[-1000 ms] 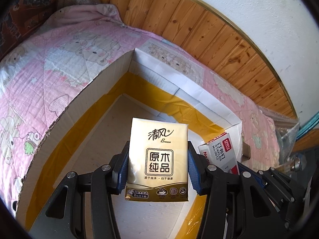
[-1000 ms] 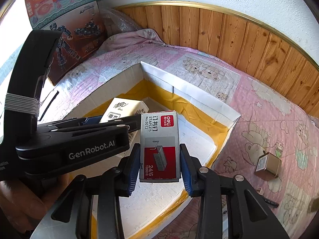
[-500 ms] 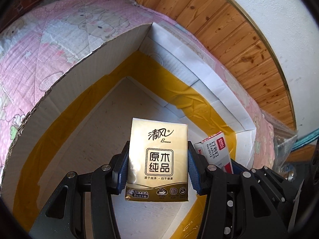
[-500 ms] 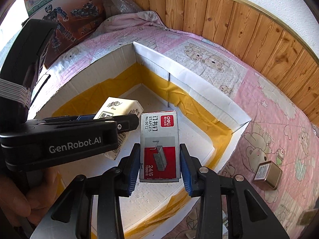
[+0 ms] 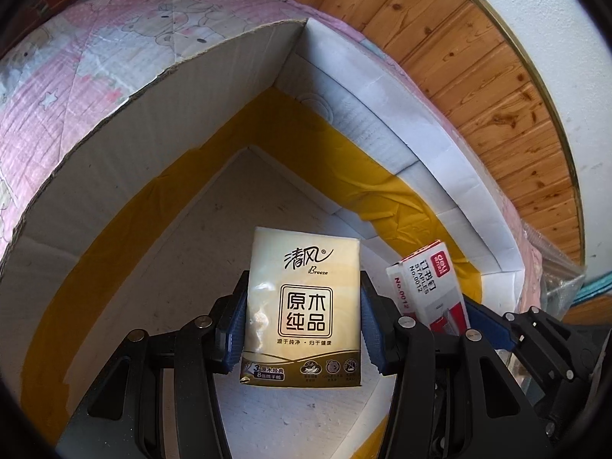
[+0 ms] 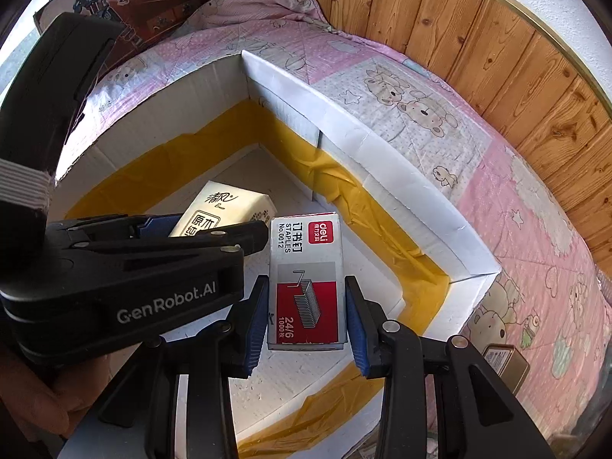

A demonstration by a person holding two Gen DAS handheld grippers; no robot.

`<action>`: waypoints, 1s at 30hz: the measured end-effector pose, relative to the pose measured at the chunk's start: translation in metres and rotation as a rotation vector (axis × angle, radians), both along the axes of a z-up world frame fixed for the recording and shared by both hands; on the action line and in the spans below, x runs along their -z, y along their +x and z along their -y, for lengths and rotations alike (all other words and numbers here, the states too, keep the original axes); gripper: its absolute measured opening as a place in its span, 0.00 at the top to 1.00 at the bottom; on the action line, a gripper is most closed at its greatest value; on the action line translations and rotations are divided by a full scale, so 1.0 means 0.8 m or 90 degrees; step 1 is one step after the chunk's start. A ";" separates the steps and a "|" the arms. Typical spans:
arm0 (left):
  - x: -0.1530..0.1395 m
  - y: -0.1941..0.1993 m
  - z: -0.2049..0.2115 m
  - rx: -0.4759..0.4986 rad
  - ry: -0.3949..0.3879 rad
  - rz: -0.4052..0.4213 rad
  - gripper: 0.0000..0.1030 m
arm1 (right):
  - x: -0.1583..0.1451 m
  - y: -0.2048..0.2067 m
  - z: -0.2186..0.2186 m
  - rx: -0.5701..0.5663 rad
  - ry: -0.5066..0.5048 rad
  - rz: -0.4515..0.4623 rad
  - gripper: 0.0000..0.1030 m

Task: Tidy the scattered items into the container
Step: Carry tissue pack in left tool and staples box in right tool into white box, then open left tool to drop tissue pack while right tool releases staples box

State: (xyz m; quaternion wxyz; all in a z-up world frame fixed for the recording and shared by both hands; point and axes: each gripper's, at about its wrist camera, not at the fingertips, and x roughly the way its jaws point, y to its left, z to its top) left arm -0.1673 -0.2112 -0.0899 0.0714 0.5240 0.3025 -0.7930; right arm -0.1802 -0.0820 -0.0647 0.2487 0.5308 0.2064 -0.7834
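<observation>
My left gripper (image 5: 302, 329) is shut on a beige tissue pack (image 5: 304, 306) and holds it inside the white foam box (image 5: 382, 114) lined with yellow tape, above its floor. My right gripper (image 6: 306, 321) is shut on a red and grey staples box (image 6: 304, 279), also inside the foam box (image 6: 382, 160), just right of the left gripper. The staples box (image 5: 432, 287) shows in the left wrist view, and the tissue pack (image 6: 225, 210) shows in the right wrist view behind the left gripper's body.
The box sits on a pink bear-print quilt (image 6: 420, 107) against a wooden wall panel (image 6: 497, 57). A small gold tin (image 6: 505, 363) lies on the quilt to the right of the box. A toy carton (image 6: 153, 0) stands at the back left.
Both grippers have moved forward and down, deeper into the foam box, each still holding its item.
</observation>
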 end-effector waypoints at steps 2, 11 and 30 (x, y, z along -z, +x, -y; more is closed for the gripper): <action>0.002 -0.001 0.005 -0.009 0.003 0.001 0.48 | 0.000 -0.007 0.003 -0.005 0.007 0.004 0.62; 0.014 -0.006 0.011 -0.023 -0.001 0.013 0.47 | 0.019 -0.015 0.036 -0.067 0.090 0.001 0.62; -0.014 0.012 0.008 -0.025 -0.012 0.006 0.41 | -0.005 0.017 0.009 -0.016 0.054 0.000 0.50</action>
